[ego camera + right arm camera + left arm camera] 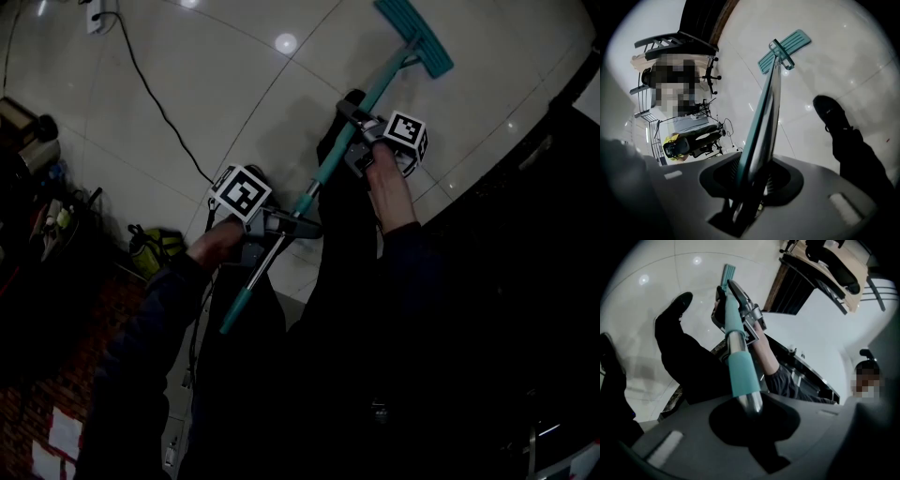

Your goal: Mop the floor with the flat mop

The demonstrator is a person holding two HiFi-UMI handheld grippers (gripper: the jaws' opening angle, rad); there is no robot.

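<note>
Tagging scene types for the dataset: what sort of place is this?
Probably an office or lab workspace, indoors. Signs: the glossy pale tiled floor, a black power cable trailing across it, and a black swivel chair beside a wooden desk.

Floor (234, 75): glossy white tiles, lights glinting | flat mop (414, 36), teal head pressed flat on it | black cable (155, 98) snaking across the left side | black shoe (829, 112) planted on the tiles beside the mop
</note>
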